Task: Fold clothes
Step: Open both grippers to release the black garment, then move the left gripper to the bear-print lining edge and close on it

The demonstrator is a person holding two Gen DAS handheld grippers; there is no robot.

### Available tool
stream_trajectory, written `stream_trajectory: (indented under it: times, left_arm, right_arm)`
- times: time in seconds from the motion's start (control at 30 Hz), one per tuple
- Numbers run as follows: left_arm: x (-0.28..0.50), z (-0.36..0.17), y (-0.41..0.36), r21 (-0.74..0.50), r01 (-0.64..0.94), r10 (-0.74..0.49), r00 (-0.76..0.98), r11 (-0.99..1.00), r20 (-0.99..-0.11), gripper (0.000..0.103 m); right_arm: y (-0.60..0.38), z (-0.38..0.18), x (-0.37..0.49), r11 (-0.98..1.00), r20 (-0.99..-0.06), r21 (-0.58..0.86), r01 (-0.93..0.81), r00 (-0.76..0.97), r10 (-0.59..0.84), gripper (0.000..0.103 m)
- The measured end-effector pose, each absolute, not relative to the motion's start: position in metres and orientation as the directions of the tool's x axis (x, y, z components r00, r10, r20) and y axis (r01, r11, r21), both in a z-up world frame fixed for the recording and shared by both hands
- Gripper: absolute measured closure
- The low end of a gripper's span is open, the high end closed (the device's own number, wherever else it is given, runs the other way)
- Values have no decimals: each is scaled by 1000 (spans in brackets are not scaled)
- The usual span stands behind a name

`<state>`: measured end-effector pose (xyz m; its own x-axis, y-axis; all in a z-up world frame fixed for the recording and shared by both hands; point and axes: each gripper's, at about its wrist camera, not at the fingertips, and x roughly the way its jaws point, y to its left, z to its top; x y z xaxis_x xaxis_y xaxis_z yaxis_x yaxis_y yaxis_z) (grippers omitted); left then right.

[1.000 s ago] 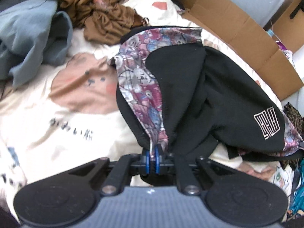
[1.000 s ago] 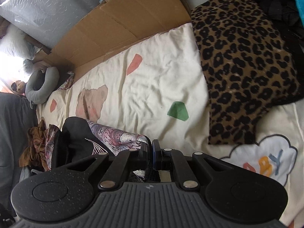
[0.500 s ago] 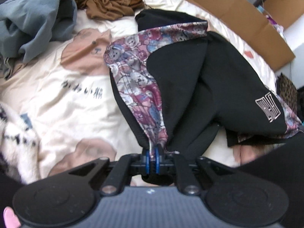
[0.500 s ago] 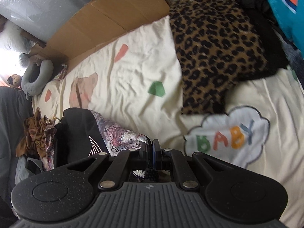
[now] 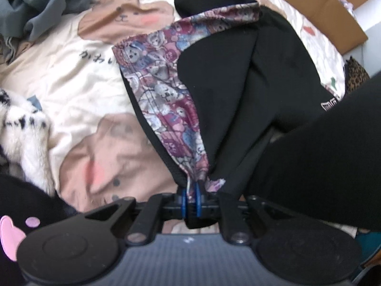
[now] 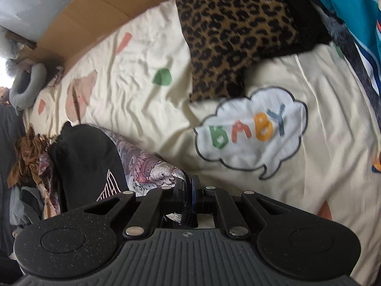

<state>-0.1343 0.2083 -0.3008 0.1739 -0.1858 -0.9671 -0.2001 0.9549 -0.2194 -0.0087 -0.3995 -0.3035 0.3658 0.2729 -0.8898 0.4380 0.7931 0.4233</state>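
Across the cartoon bedsheet [image 6: 147, 100] sprawls the black hoodie [image 5: 238, 76], bear-print lining out, near the leopard blanket [image 6: 233, 28]. Left claw [image 5: 189, 199] and right claw [image 6: 188, 191] each pinch a hem corner, probably to stretch it flat.

One black hoodie [image 5: 250, 76], one leopard-print garment [image 6: 233, 31], one brown garment [image 6: 26, 157], one cardboard sheet [image 6: 100, 9].

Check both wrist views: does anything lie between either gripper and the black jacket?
Nothing visible does. The left gripper and right gripper are both already shut on the black jacket, each pinching its printed lining.
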Motion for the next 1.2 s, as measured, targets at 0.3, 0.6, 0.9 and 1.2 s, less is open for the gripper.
stream_trajectory:
  times: [0.3, 0.6, 0.9, 1.2]
  left_arm:
    - [-123, -280, 241, -101, -194, -59, 211, 976, -976, 80]
    - [-54, -265, 245, -34, -144, 17, 339, 989, -941, 67]
    - [24, -274, 219, -63, -41, -39, 438, 997, -898, 52]
    - [91, -289, 177, -170, 111, -202, 494, 979, -845, 44]
  right_arm:
    - [-419, -292, -18, 814, -907, 368, 449, 368, 207, 88]
    - [-409, -296, 13, 843, -894, 376, 384, 391, 221, 73]
    - [-387, -319, 57, 860, -885, 390, 328, 393, 251, 72]
    - [-369, -346, 96, 861, -877, 401, 313, 402, 263, 73]
